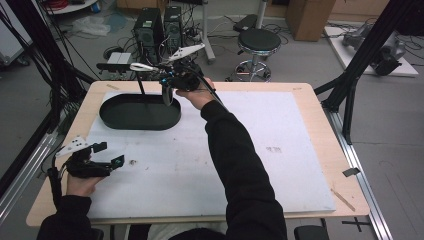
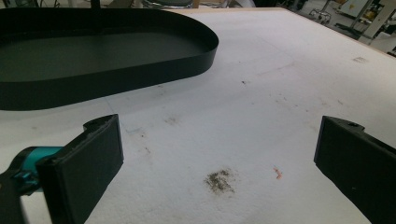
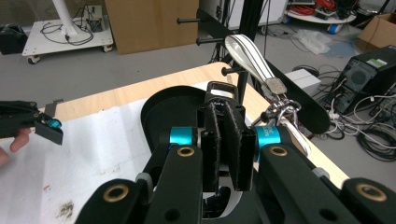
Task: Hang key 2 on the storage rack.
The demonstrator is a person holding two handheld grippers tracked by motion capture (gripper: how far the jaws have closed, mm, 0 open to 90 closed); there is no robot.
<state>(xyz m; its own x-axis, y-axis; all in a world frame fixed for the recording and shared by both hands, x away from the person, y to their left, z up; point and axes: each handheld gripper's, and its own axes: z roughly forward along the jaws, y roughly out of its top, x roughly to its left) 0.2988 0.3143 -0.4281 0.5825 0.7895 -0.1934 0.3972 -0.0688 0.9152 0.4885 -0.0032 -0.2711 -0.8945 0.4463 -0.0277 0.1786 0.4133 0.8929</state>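
Observation:
A black oval tray (image 1: 140,122) lies at the far left of the white mat, and a thin stand pole (image 1: 141,86) rises from it. A white strap (image 3: 250,53) with a silver buckle hangs over one of the stand's pegs. My right gripper (image 3: 225,109) is over the tray's right end (image 1: 167,95), shut on a thin black strap whose buckle loop (image 3: 219,88) sticks out past the pads. My left gripper (image 1: 110,154) rests near the table's front left, open and with nothing in it. Between its jaws (image 2: 219,135) I see only bare mat, with the tray wall (image 2: 140,74) ahead.
The white mat (image 1: 280,150) covers most of the wooden table and has a dark stain (image 2: 218,181) near my left gripper. Behind the table stand computer towers (image 1: 149,27) with cables and a round stool (image 1: 258,40). Black frame struts (image 1: 350,85) flank the table's right side.

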